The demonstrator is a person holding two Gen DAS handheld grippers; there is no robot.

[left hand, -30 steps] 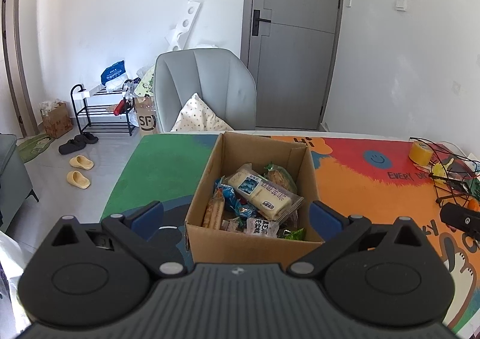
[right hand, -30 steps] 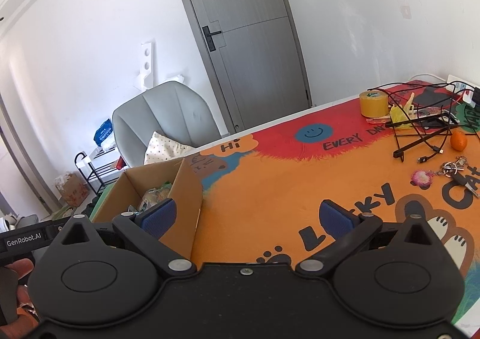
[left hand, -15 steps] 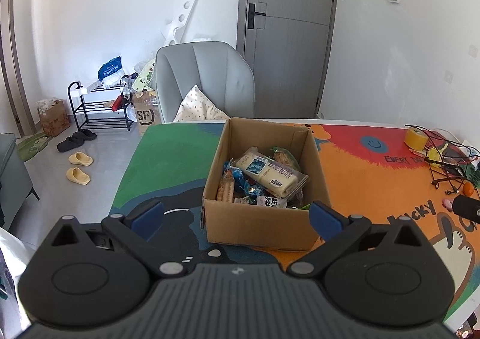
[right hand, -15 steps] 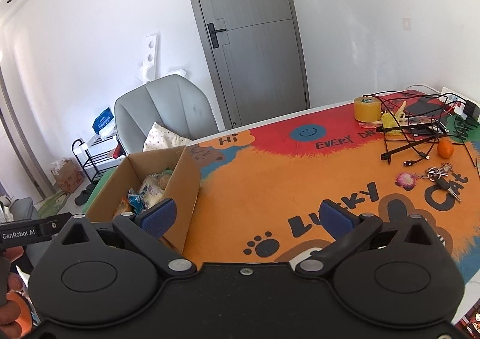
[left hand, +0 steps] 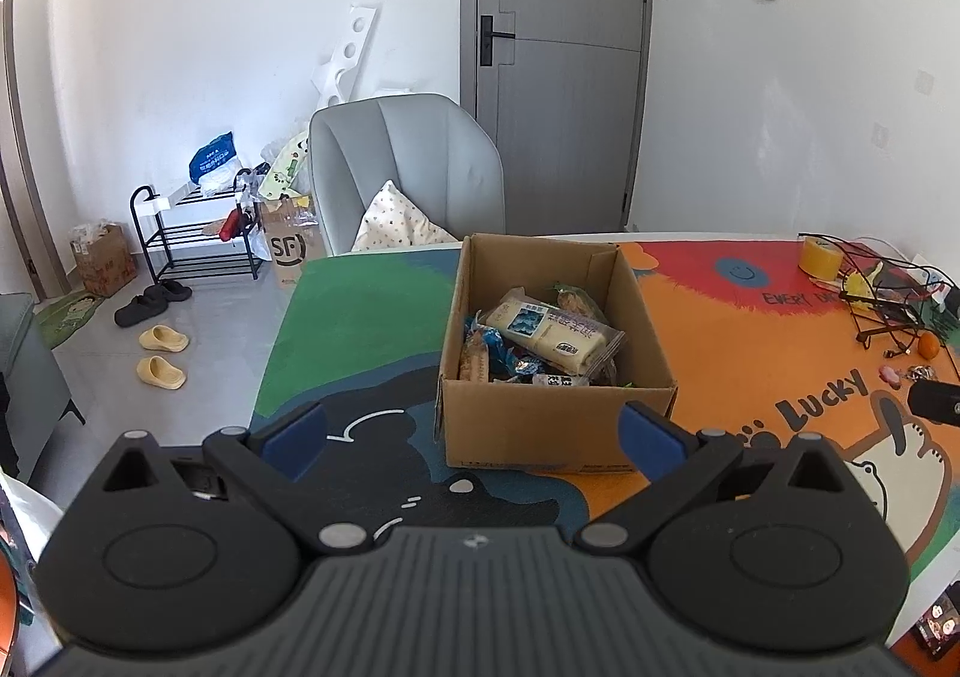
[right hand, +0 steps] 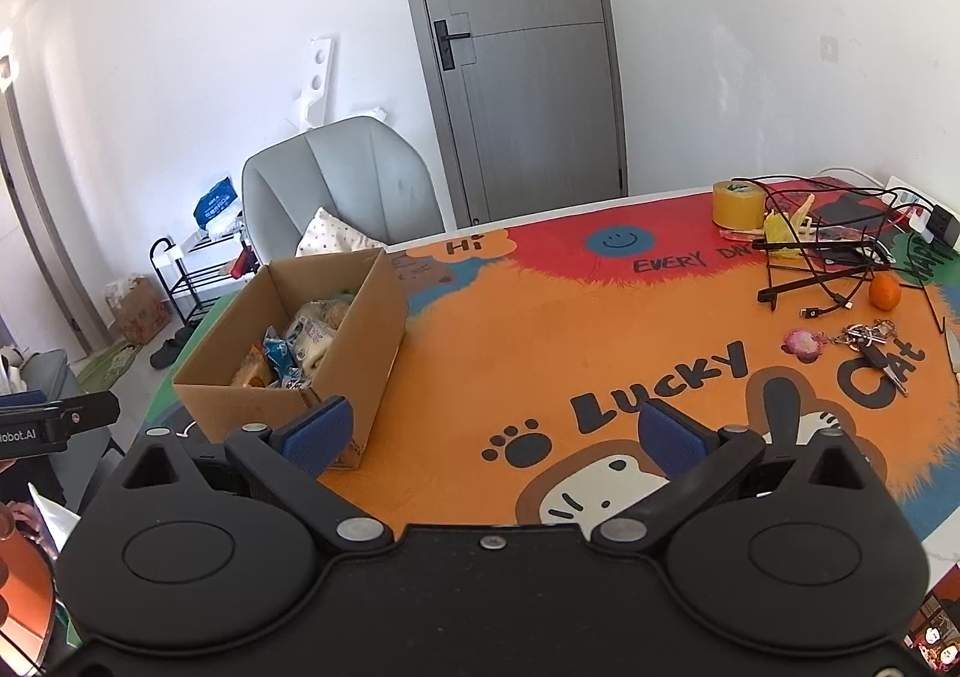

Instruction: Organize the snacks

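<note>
On the far left, beyond the table's edge, a black shoe rack (left hand: pixel 198 233) stands against the wall with slippers on the floor by it, and a grey chair (left hand: pixel 414 167) with a spotted cushion sits behind the table (left hand: pixel 360 317).

The left tool (left hand: pixel 474 437) hovers low over the near part of the table, its blue pads spread wide and nothing between them. Straight ahead of it, close but apart from it, stands the open cardboard box (left hand: pixel 558 431), resting on the printed mat where the green and dark areas meet the orange. The snacks (left hand: pixel 540 341) all lie inside it: a long pale wrapped bar (left hand: pixel 549 334) across the top, a stick-shaped packet to its left, and small crinkly blue and green wrappers beneath.

These packets look light, soft and slick, and the contents probably crush easily. The long bar seems best taken across its middle, on its narrow width, with gentle pressure; the film ends would likely slip. The box itself is stiff and would best be taken by a wall.

The right tool (right hand: pixel 510 437) hangs over the orange area, likewise splayed and empty, the box at its left.

Farther right lie a keyring (right hand: pixel 870 341), a small orange (right hand: pixel 885 293), tangled cables and a roll of tape (right hand: pixel 738 203).
</note>
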